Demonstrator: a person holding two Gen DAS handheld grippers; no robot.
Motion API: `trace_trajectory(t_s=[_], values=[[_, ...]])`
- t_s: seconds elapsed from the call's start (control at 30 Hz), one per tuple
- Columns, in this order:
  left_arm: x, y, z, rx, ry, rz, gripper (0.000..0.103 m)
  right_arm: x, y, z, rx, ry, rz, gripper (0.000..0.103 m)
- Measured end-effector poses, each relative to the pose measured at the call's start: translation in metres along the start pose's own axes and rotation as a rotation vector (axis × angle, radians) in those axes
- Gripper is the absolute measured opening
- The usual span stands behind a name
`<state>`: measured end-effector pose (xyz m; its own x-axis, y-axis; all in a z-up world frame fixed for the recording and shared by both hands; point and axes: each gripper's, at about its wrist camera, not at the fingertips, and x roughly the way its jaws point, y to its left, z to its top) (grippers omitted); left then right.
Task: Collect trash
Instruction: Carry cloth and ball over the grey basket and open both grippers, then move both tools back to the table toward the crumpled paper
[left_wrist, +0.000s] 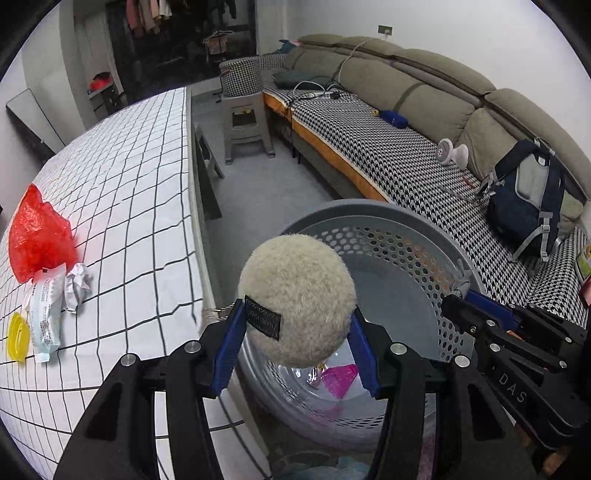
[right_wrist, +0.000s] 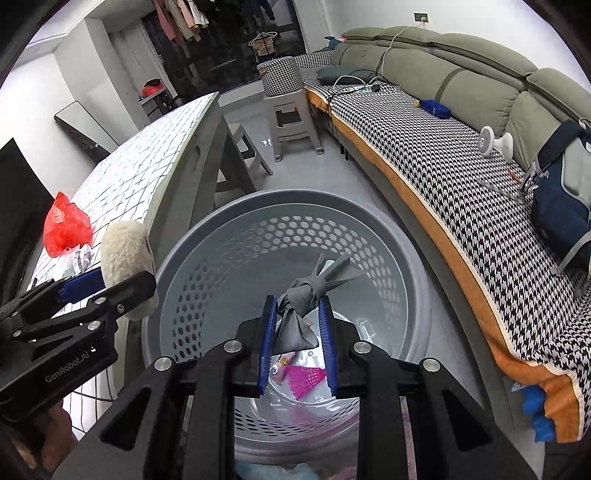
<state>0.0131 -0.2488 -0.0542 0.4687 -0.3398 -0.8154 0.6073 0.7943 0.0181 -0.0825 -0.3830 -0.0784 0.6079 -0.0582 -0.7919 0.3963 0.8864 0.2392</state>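
- Bench (left_wrist: 122, 155) under a white cloth with a black grid; on it a crumpled red plastic bag (left_wrist: 37, 236), a balled-up white paper (left_wrist: 77, 286), a pale blue wrapper (left_wrist: 46, 314), and a yellow ring (left_wrist: 18, 336).
- Round grey perforated plastic basket (left_wrist: 406, 236) on the grey floor between the bench and a houndstooth-covered sofa (left_wrist: 369, 133); pink scrap (right_wrist: 304, 378) inside.
- Left tongs (left_wrist: 295, 343) clamp a fuzzy beige ball (left_wrist: 297, 299) over the basket's rim.
- Right tongs (right_wrist: 297, 325) pinch a knotted grey cloth bundle (right_wrist: 299, 317) above the basket.

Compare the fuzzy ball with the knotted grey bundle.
The fuzzy ball is round, cream and furry; the knotted grey bundle is smooth cloth, tied, smaller. The left claw holds the ball by the basket rim; the right claw holds the bundle over its middle. Both are gripped.
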Motion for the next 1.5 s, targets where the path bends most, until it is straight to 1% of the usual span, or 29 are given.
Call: trace_trajectory(t_s=[0.23, 0.27, 0.3, 0.37, 0.73, 0.93, 1.03, 1.1, 1.23, 1.33, 1.43, 1.5], values=[[0.005, -0.008, 0.000, 0.009, 0.016, 0.005, 0.057, 0.002, -0.004, 0.000, 0.008, 0.002, -0.003, 0.024], [0.005, -0.009, 0.000, 0.009, 0.013, 0.007, 0.060, 0.001, -0.005, 0.001, 0.008, -0.001, -0.004, 0.028], [0.004, -0.008, 0.001, 0.009, 0.010, 0.009, 0.064, 0.000, -0.005, 0.001, 0.009, -0.007, -0.006, 0.037], [0.002, -0.007, 0.001, 0.007, 0.004, 0.012, 0.067, -0.003, -0.008, 0.001, 0.012, -0.026, -0.012, 0.045], [-0.005, 0.000, -0.002, -0.010, -0.004, 0.020, 0.069, -0.006, -0.009, -0.003, 0.012, -0.028, -0.012, 0.045], [-0.012, 0.004, -0.002, -0.021, -0.022, 0.024, 0.073, -0.010, -0.006, -0.002, 0.007, -0.035, -0.011, 0.047], [-0.016, 0.006, -0.001, -0.027, -0.030, 0.029, 0.074, -0.012, -0.005, -0.004, 0.007, -0.042, -0.007, 0.051], [-0.019, 0.008, -0.002, -0.033, -0.036, 0.032, 0.076, -0.014, -0.005, -0.004, 0.006, -0.045, -0.003, 0.054], [-0.025, 0.012, -0.003, -0.043, -0.051, 0.040, 0.079, -0.017, 0.000, -0.005, 0.002, -0.052, 0.002, 0.056], [-0.028, 0.016, -0.005, -0.053, -0.058, 0.051, 0.083, -0.017, 0.003, -0.007, -0.001, -0.053, 0.009, 0.058], [-0.030, 0.022, -0.007, -0.066, -0.061, 0.061, 0.085, -0.018, 0.006, -0.009, -0.003, -0.056, 0.016, 0.064], [-0.031, 0.026, -0.009, -0.077, -0.062, 0.070, 0.087, -0.017, 0.009, -0.010, -0.001, -0.056, 0.023, 0.065]])
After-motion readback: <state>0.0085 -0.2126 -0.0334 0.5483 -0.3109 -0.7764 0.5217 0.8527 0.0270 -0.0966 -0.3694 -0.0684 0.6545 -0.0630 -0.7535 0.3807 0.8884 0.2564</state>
